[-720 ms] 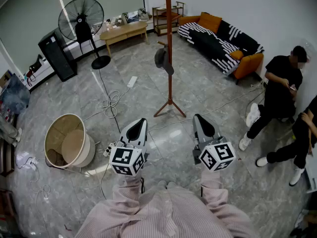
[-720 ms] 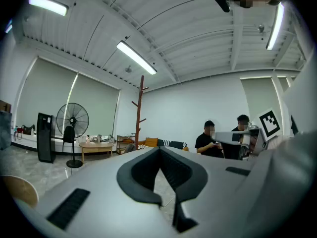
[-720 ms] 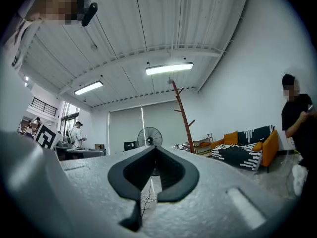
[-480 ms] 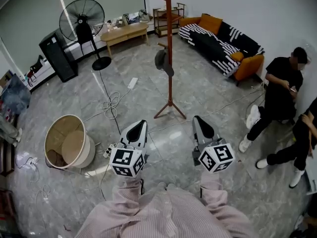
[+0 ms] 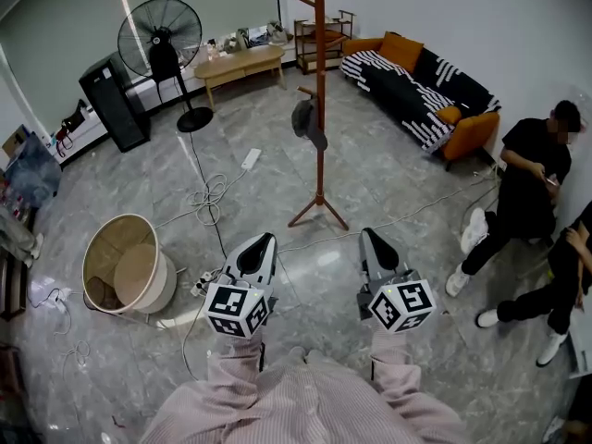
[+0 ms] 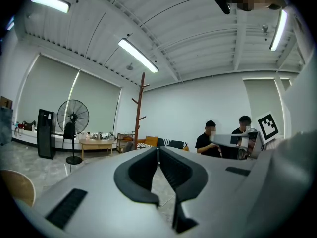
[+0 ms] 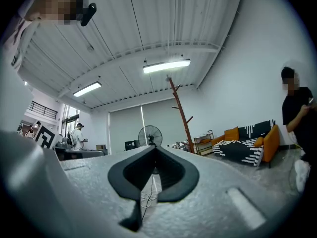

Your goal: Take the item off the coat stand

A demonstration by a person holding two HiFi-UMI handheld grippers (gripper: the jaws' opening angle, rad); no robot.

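Observation:
A tall brown coat stand (image 5: 319,109) rises from the grey tile floor, well ahead of me. A dark hat (image 5: 306,122) hangs from a low peg on its left side. My left gripper (image 5: 262,240) and right gripper (image 5: 373,237) are held side by side close to my body, pointing toward the stand and far short of it. The left gripper (image 6: 158,150) is shut with nothing between its pads. The right gripper (image 7: 154,149) is also shut and empty. The stand (image 6: 139,113) shows past the left jaws, and the stand (image 7: 181,113) leans in the right gripper view.
A round wooden tub (image 5: 125,266) stands at my left, with cables (image 5: 208,192) and a power strip (image 5: 248,155) on the floor. A fan (image 5: 159,40), black tower (image 5: 113,104), bench table (image 5: 239,63) and sofa (image 5: 416,86) line the back. Two people (image 5: 523,183) sit right.
The head view has drifted slightly, so the stand and room sit a little lower and to the right. Both grippers stay shut; the right one has sunk slightly.

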